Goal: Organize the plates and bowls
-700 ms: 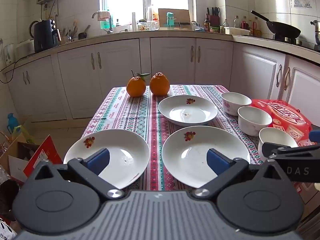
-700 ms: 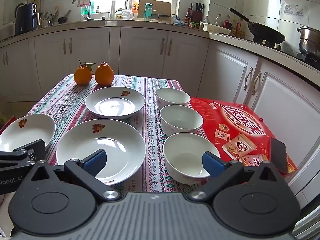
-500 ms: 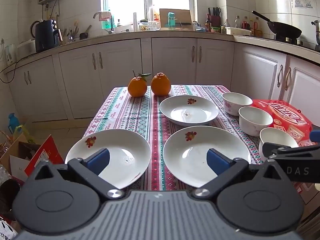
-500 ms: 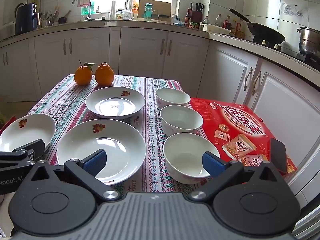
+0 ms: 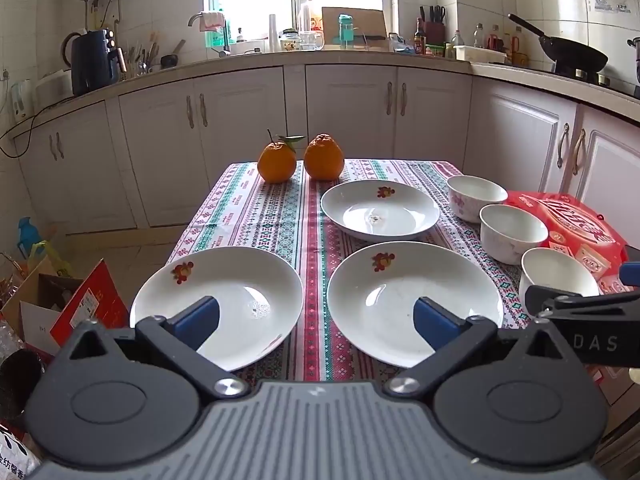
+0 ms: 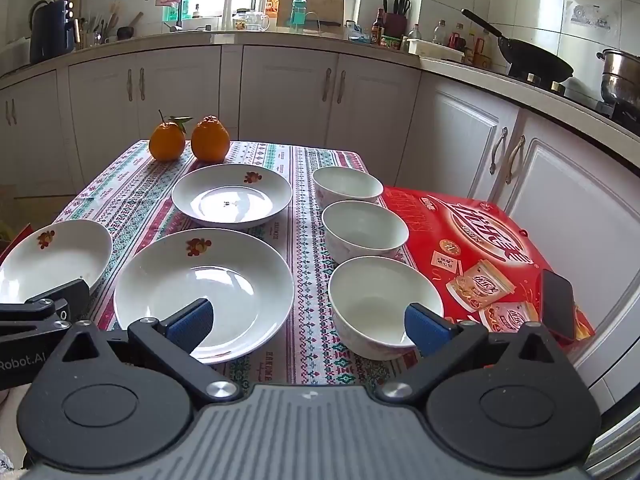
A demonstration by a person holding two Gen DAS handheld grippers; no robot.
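Note:
Three white plates with a red flower mark lie on the patterned tablecloth: one near left (image 5: 224, 296), one near centre (image 5: 400, 296) (image 6: 208, 284), one further back (image 5: 380, 210) (image 6: 232, 196). Three white bowls stand in a row on the right: far (image 6: 346, 186), middle (image 6: 364, 230), near (image 6: 380, 300). My left gripper (image 5: 316, 320) hovers open above the table's near edge, between the two near plates. My right gripper (image 6: 306, 322) hangs open between the centre plate and the near bowl. Neither holds anything.
Two oranges (image 5: 300, 158) sit at the table's far end. A red box (image 6: 480, 240) with a dark phone (image 6: 558, 304) on it lies right of the bowls. Kitchen cabinets (image 5: 348, 112) ring the table. Cardboard and bags (image 5: 60, 300) clutter the floor at left.

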